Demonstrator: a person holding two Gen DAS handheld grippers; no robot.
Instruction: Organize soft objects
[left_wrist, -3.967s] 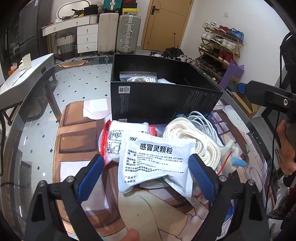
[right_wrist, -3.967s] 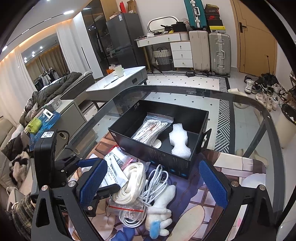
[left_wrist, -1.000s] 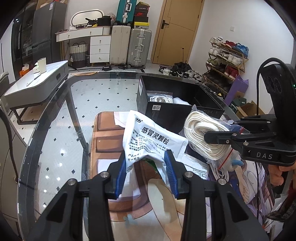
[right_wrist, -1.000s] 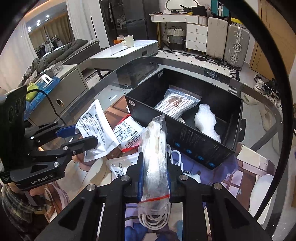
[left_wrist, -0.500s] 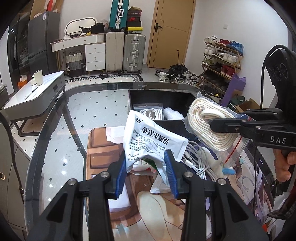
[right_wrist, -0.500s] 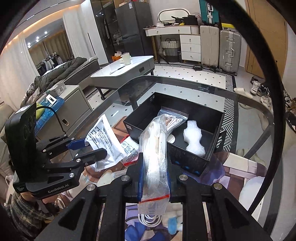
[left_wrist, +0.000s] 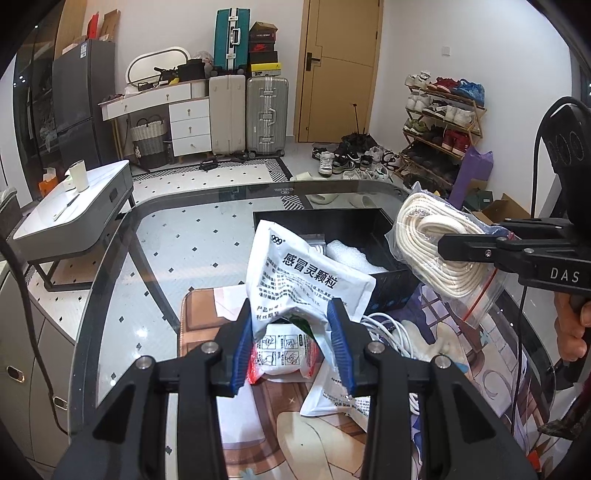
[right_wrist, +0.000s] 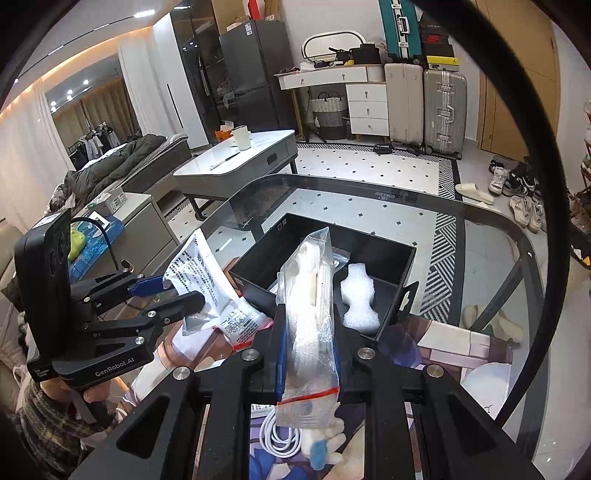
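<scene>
Glass tabletop (left_wrist: 122, 295), rounded dark rim, printed mat over the near part; bare glass left of the left tongs (left_wrist: 291, 345) and beyond the box.

Black box (right_wrist: 397, 273), rigid, square-cornered, open top, sits ahead of both tongs; inside it a white foam block (right_wrist: 360, 301), lumpy and pinched at the middle, and a flat clear bag only partly seen.

Rope bag (right_wrist: 312, 314): clear crinkly zip bag, red seal line, coiled white cord inside; right tongs (right_wrist: 308, 356) clamped on its lower half, bag upright in the air just short of the box's near wall.

Sachet (left_wrist: 306, 284): white, matte, creased pouch with black print, pinched at its bottom edge by the blue-padded left tongs, held off the tabletop, near the box's left corner.

Under the tongs, on the mat: red-and-white pouch (left_wrist: 284, 350), loose white cable (left_wrist: 391, 332), small white plush (right_wrist: 325, 448) with a blue tip.
</scene>
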